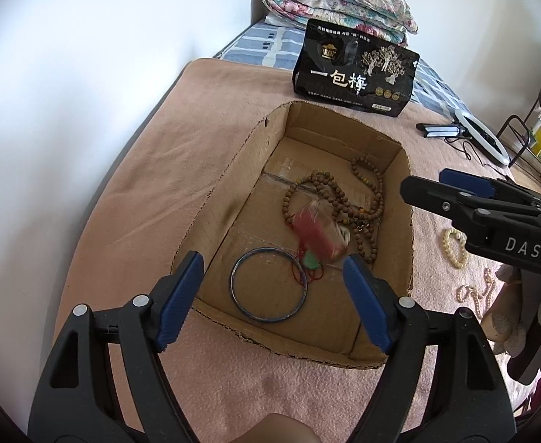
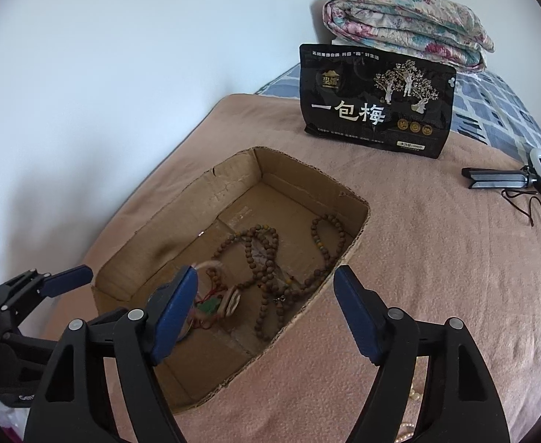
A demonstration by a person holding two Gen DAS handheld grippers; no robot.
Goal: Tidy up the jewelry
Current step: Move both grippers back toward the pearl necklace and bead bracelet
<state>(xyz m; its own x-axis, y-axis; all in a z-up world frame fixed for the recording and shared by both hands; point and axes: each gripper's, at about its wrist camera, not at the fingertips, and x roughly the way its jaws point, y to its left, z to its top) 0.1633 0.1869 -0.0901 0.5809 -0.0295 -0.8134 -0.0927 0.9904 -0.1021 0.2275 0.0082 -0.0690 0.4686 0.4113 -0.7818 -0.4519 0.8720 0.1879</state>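
Note:
An open cardboard box (image 1: 229,199) (image 2: 181,206) lies on a pink blanket. Inside are brown bead strings (image 1: 372,199) (image 2: 266,254), a blue bangle (image 1: 268,284), a green pendant on red cord (image 1: 311,260) (image 2: 209,304), and a blurred small clear bag with something red (image 1: 320,230). My left gripper (image 1: 274,280) is open and empty above the box's near end. My right gripper (image 2: 264,293) is open and empty over the box's right side; it also shows in the left wrist view (image 1: 432,184). Pearl strings (image 1: 455,247) (image 2: 416,397) lie on the blanket right of the box.
A black snack bag (image 1: 355,70) (image 2: 377,103) stands behind the box. A folded floral quilt (image 1: 336,3) (image 2: 407,26) lies at the back. A ring light with tripod and cable (image 1: 480,133) (image 2: 517,181) lies at the right. A white wall runs along the left.

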